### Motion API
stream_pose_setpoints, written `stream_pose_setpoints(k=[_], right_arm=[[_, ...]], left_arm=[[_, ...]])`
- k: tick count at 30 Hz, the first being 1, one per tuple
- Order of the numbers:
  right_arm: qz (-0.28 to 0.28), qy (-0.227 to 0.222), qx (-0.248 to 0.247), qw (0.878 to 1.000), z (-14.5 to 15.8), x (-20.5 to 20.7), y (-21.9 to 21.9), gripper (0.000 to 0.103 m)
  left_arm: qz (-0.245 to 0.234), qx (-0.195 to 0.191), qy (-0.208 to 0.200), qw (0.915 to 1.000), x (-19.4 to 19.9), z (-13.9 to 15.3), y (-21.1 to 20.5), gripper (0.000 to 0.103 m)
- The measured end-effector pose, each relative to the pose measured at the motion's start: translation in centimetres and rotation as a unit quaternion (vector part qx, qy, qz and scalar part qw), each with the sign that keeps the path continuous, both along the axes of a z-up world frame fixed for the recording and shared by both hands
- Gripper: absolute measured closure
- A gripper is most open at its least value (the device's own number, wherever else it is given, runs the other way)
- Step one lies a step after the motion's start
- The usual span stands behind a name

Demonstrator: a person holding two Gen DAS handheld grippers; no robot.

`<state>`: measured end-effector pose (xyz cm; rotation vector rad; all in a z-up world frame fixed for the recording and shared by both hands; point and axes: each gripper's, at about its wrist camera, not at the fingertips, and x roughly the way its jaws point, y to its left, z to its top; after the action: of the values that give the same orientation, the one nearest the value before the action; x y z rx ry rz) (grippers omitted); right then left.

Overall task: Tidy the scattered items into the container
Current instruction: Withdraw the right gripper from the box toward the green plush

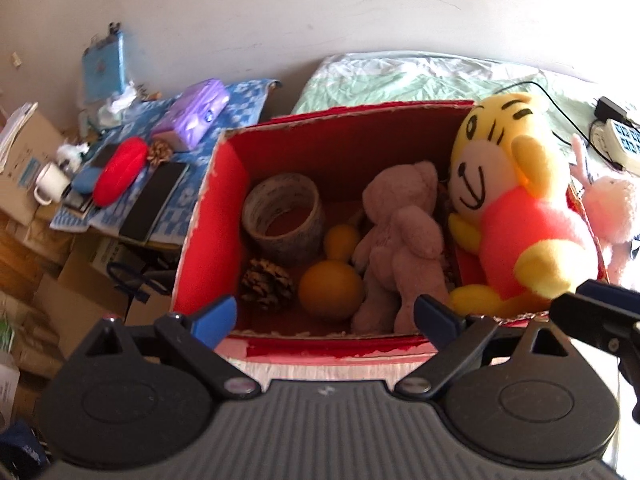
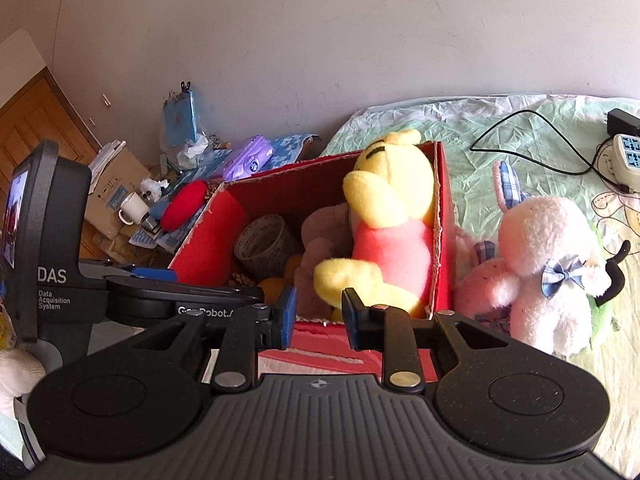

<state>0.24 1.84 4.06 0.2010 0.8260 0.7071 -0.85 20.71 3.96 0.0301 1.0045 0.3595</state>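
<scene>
The pink bunny (image 2: 548, 268) lies on the bed just outside the red box's (image 2: 442, 240) right wall, nearer the right gripper (image 2: 319, 314), whose jaws are a little open and empty, while the left gripper (image 1: 326, 316) gapes wide, empty too.

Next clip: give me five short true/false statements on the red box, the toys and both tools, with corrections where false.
1. The yellow plush leans at the right side of the red box. True.
2. The pink bunny plush lies inside the box. False: it sits on the bed sheet outside, to the box's right.
3. A tape roll and a pine cone are in the box. True.
4. The left tool grips the brown teddy. False: it is wide open and holds nothing.
5. The right tool holds the yellow plush. False: nothing sits between its narrowly spaced fingers.
</scene>
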Motion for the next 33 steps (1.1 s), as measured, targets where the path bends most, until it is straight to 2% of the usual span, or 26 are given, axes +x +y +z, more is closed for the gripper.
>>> stream_pose_setpoints(k=[6, 12, 15, 19, 25, 29, 33], right_arm=[[-0.005, -0.008, -0.006, 1.0, 0.3, -0.7, 0.3, 0.075], [-0.024, -0.019, -0.02, 0.999, 1.2, -1.1, 1.3, 0.072], [-0.038, -0.015, -0.019, 0.999, 1.3, -1.2, 1.8, 0.072], [-0.057, -0.027, -0.034, 0.997, 1.3, -1.7, 2.5, 0.071], [-0.099, -0.031, -0.028, 0.994, 0.7, -2.5, 1.9, 0.067], [-0.118, -0.03, -0.027, 0.992, 0.8, -2.7, 1.0, 0.066], [-0.119, -0.026, -0.024, 0.992, 0.7, -2.4, 0.2, 0.065]], left_arm=[[-0.001, 0.013, -0.005, 0.9999, -0.2, 0.1, -0.2, 0.008], [-0.012, -0.003, 0.0, 0.9999, 0.0, 0.7, 0.6, 0.007], [-0.021, 0.006, -0.003, 0.9998, -0.1, 0.6, 0.8, 0.007], [-0.034, -0.019, 0.0, 0.9993, 0.0, 0.4, 1.5, 0.007], [-0.032, -0.039, -0.02, 0.9985, -0.4, 0.5, 2.1, 0.004], [-0.028, -0.012, -0.035, 0.9989, -0.2, 1.1, 1.6, 0.003], [-0.019, -0.002, -0.036, 0.9992, 0.0, 1.7, 0.9, 0.003]])
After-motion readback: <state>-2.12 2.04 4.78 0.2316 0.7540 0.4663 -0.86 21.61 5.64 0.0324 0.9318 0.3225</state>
